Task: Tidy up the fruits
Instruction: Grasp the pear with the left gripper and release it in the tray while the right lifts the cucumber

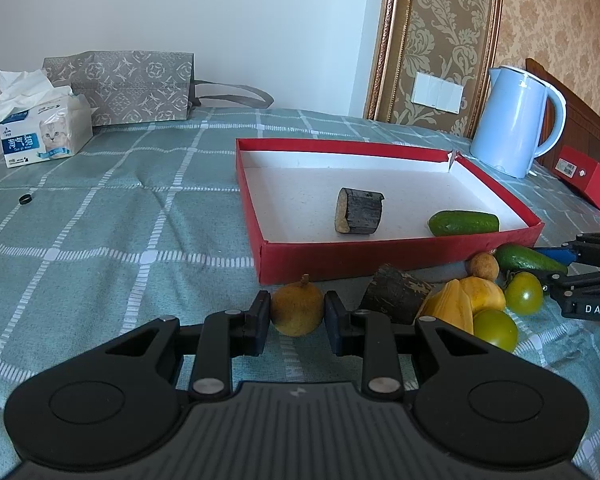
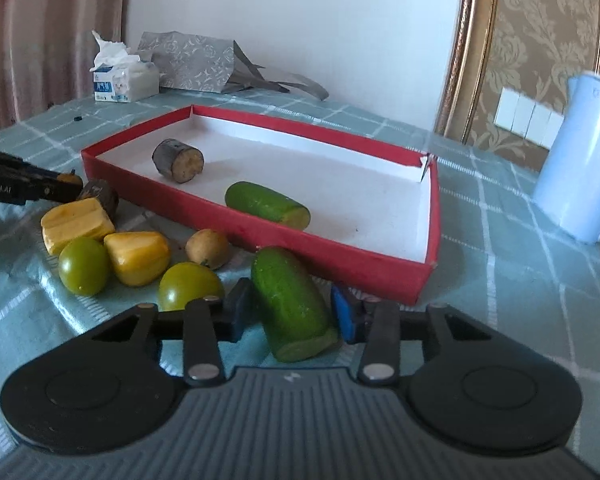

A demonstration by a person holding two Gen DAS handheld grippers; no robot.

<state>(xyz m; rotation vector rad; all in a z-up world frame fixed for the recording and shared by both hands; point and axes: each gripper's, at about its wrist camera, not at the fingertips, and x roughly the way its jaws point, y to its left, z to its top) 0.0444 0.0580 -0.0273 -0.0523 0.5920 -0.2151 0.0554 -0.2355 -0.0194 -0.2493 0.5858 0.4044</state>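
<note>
Pinching a round yellow fruit (image 1: 297,305), the left hand-held gripper (image 1: 297,322) sits near the red box (image 1: 400,258); the right hand-held gripper (image 2: 292,314) flanks a cucumber piece (image 2: 292,304), contact unclear.

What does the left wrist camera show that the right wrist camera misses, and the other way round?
Only the left view shows the left gripper clamped on a round yellow fruit, and a small red box beside the kettle. Only the right view shows a pink curtain and the right gripper around a cucumber piece. Both show the red tray, tissues and green tomatoes.
</note>
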